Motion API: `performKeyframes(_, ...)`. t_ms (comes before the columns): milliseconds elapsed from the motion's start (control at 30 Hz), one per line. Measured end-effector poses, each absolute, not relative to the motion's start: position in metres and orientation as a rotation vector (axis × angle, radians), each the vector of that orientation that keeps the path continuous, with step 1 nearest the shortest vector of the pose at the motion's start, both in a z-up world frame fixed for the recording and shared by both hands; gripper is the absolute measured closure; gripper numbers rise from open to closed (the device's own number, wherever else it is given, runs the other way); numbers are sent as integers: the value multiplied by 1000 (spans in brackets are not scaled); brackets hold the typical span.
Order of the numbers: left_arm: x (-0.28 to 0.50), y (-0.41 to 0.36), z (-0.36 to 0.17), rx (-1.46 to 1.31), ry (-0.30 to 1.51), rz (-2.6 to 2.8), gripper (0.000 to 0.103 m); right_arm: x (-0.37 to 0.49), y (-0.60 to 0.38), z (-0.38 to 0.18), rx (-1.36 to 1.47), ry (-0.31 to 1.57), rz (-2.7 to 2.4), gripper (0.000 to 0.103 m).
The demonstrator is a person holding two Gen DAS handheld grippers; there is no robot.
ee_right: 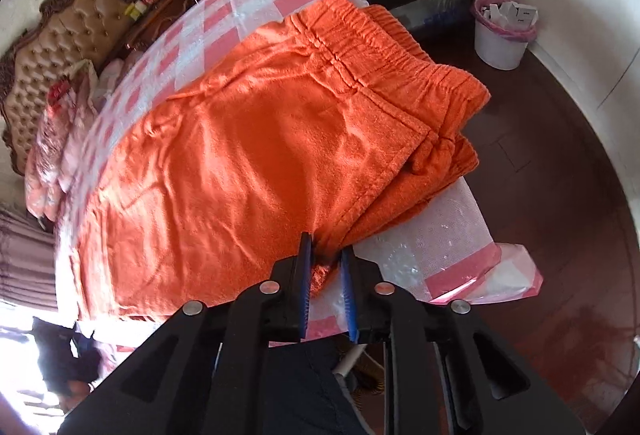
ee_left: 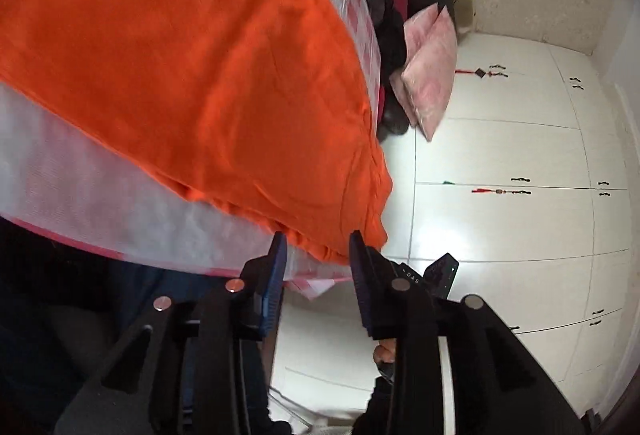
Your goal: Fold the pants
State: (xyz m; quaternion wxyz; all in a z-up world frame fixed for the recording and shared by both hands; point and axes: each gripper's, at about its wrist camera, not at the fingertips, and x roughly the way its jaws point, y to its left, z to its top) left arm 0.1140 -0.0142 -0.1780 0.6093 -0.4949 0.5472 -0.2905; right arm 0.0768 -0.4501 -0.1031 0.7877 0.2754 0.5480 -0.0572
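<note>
Right wrist: orange pants [ee_right: 248,155] folded on checkered tablecloth [ee_right: 224,15]; right gripper [ee_right: 326,255] parted slightly, pants edge between jaws, pads not pressing. Left wrist: left gripper [ee_left: 318,239] released, empty, just short of pants corner [ee_left: 200,75].

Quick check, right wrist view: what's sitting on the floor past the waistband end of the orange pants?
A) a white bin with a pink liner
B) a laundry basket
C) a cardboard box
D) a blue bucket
A: a white bin with a pink liner stands on the dark floor beyond the elastic waistband of the orange pants.
</note>
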Motion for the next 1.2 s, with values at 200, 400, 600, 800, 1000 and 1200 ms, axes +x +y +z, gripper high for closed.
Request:
performKeyframes(200, 126, -65, -198, -1141, 1366, -627, 71, 62, -446, -84, 532, 1089, -33, 79)
performKeyframes(400, 136, -71, -199, -1146, 1351, -561, 72, 48, -444, -73, 555, 1026, 97, 79)
performKeyframes(600, 145, -88, -194, -1092, 1355, -519, 101, 31, -391, -84, 489, 1082, 279, 79)
performKeyframes(800, 143, -89, -173, -1062, 1318, -526, 102, 43, -366, -107, 491, 1115, 205, 79)
performKeyframes(1000, 131, -85, -153, -1066, 1283, -570, 102, 51, -373, -119, 489, 1134, 137, 81)
performKeyframes(1200, 119, -91, -181, -1044, 1366, -531, 102, 52, -373, -120, 496, 1138, 110, 82)
